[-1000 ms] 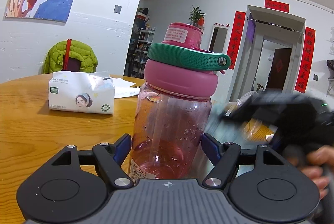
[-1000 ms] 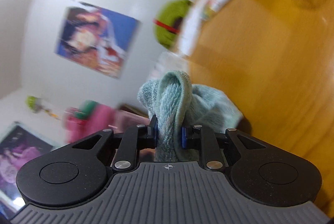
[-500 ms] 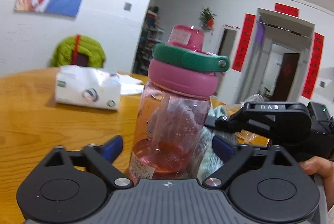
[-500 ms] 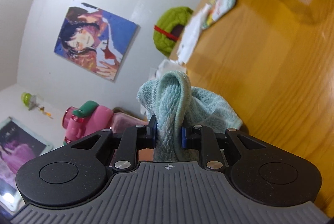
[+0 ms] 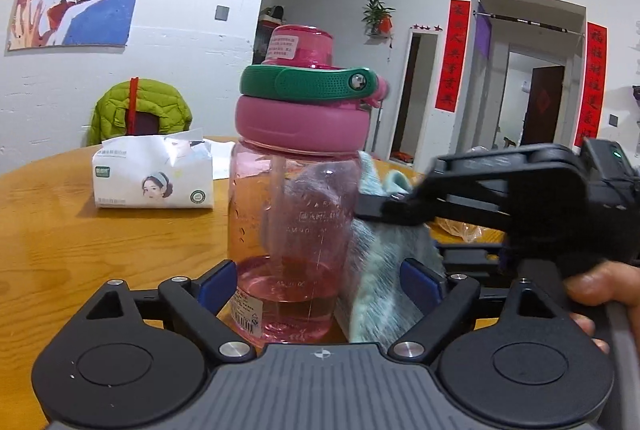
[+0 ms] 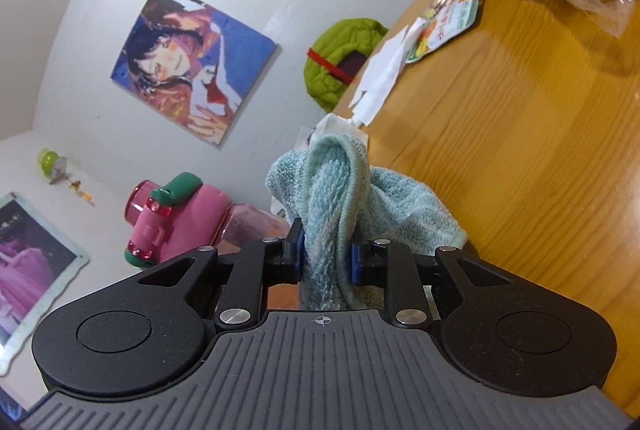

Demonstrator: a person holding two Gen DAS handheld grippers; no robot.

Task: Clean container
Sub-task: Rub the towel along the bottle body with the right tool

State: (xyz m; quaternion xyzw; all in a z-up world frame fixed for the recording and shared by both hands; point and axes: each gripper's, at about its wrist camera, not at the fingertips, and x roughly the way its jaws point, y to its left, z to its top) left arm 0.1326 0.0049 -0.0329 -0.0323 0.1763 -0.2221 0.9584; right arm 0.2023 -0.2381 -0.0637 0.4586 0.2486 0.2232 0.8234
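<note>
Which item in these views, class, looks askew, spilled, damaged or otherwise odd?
Nothing stands out. The transparent pink plastic bottle stands upright on the round wooden table, lid on, between the open left gripper fingers. The right gripper is shut on the light blue terry towel beside it.

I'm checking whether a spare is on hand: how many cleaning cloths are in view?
1. The light blue cloth is clamped in the right gripper and pressed against the side of the pink bottle on the table. Another could be hidden behind the grippers.
</note>
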